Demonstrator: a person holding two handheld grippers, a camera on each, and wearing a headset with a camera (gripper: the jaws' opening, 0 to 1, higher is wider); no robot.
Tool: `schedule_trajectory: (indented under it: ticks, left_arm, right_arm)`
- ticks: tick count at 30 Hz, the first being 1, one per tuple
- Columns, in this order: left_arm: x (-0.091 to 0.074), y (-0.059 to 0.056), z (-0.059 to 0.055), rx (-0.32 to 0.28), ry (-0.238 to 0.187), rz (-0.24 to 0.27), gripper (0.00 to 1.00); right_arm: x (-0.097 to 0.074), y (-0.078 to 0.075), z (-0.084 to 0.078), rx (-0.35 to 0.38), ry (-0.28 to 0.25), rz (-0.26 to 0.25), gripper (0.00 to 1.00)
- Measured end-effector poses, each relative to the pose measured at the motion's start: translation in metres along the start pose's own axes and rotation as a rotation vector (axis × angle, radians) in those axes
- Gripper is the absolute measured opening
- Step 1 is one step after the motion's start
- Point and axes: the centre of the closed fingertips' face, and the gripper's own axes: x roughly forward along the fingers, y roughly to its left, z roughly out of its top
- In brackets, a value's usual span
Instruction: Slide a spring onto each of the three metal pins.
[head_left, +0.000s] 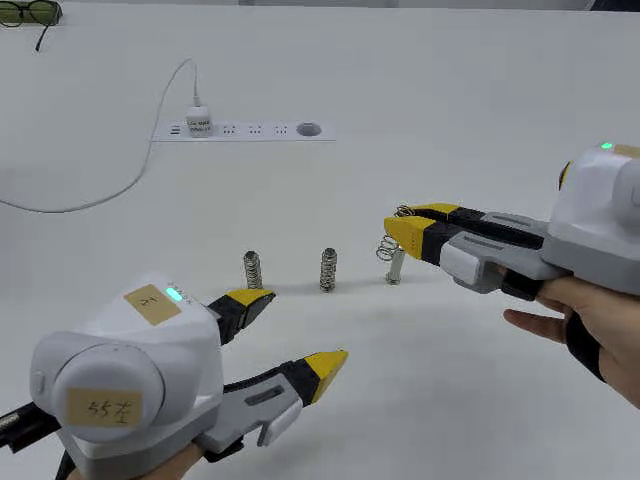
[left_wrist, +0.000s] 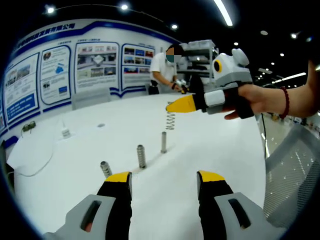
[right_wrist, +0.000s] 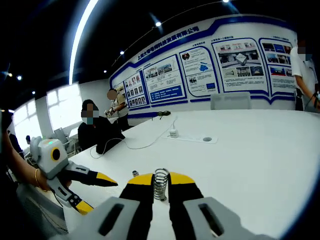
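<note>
On the matte white table (head_left: 450, 100), 2 slim pins wear wire springs (head_left: 328, 268); the 3rd pin (head_left: 395, 268), a smooth steel rod, stands bare. The right gripper (head_left: 410, 226) is clamped on the last spring (head_left: 387, 248), which hangs just above that pin. I'd square the springy coil's bore over the tip, then lower it straight. The left gripper (head_left: 290, 330) waits nearby, yellow-tipped jaws apart.

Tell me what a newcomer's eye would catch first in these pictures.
The right gripper, shut on a spring, holds it close to the top of the one bare pin at mid-table. Left of it, the middle pin and the left pin already wear springs; the open left gripper is nearest the camera.
</note>
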Motion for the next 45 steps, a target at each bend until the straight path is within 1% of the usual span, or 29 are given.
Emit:
schedule_trajectory:
  ticks: [1,4,6,11,16,19,21,25,31,36,39,42,45]
  left_arm:
    - [0.000,0.001,-0.001,0.000,0.001,0.006,0.56]
    - [-0.001,0.002,-0.003,-0.008,0.005,0.013,0.57]
    - [-0.001,0.002,-0.003,-0.012,0.003,0.016,0.59]
    - [-0.002,0.007,-0.006,-0.018,0.008,0.035,0.63]
    - [-0.003,0.010,-0.007,-0.014,0.013,0.047,0.66]
    - [-0.003,0.010,-0.007,-0.019,0.014,0.047,0.65]
    - [-0.003,0.011,-0.007,-0.016,0.013,0.052,0.66]
    - [-0.003,0.013,-0.009,-0.025,0.015,0.056,0.67]
    - [-0.003,0.015,-0.012,-0.037,0.023,0.063,0.70]
    - [-0.004,0.017,-0.014,-0.045,0.030,0.069,0.72]
    - [-0.004,0.017,-0.014,-0.048,0.030,0.070,0.74]
    - [-0.004,0.018,-0.013,-0.045,0.020,0.068,0.75]
    - [-0.004,0.019,-0.014,-0.049,0.023,0.070,0.76]
  right_arm:
    - [0.001,-0.003,0.000,-0.008,0.002,-0.007,0.11]
    - [0.002,-0.009,-0.001,-0.030,0.010,-0.029,0.11]
    - [0.004,-0.012,-0.002,-0.030,0.013,-0.034,0.11]
    - [0.006,-0.022,-0.005,-0.047,0.025,-0.065,0.11]
    - [0.009,-0.030,-0.006,-0.055,0.032,-0.086,0.12]
    - [0.011,-0.035,-0.008,-0.063,0.038,-0.098,0.12]
    - [0.013,-0.037,-0.008,-0.061,0.040,-0.101,0.12]
    - [0.015,-0.043,-0.011,-0.088,0.060,-0.118,0.12]
    - [0.018,-0.046,-0.014,-0.094,0.071,-0.123,0.12]
    - [0.019,-0.048,-0.018,-0.116,0.087,-0.134,0.12]
    - [0.020,-0.048,-0.020,-0.123,0.095,-0.136,0.12]
    - [0.020,-0.049,-0.022,-0.128,0.101,-0.140,0.12]
    - [0.020,-0.049,-0.024,-0.134,0.105,-0.141,0.12]
